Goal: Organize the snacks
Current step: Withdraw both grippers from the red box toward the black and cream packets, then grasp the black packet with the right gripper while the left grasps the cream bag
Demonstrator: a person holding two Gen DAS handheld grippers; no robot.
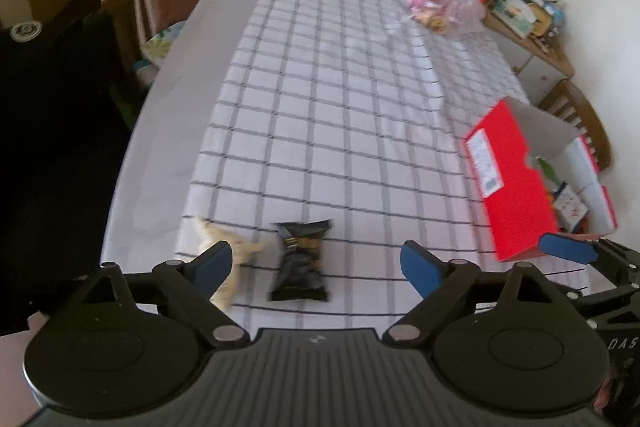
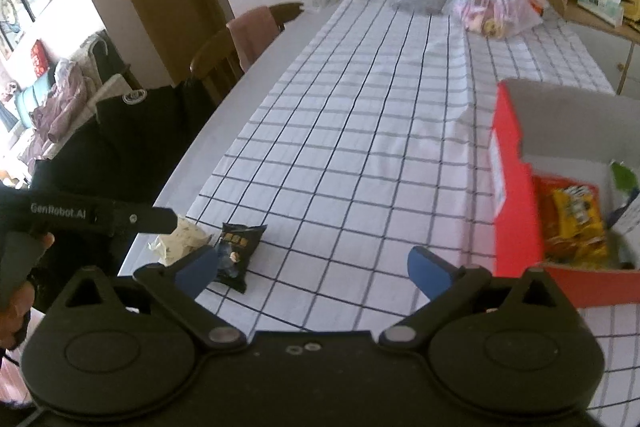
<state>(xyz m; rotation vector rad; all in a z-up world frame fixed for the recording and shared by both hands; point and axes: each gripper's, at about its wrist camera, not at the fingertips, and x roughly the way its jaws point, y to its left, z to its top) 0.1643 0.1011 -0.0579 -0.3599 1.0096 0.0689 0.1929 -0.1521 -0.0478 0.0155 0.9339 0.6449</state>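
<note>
Left of the red box, on the checked cloth, lies a black snack packet with a pale packet just beside it, farther from the box. Above them the left gripper hangs with fingers spread wide, holding nothing. Nearer the box, the right gripper is likewise spread and empty. Inside the box sits an orange-and-yellow packet.
</note>
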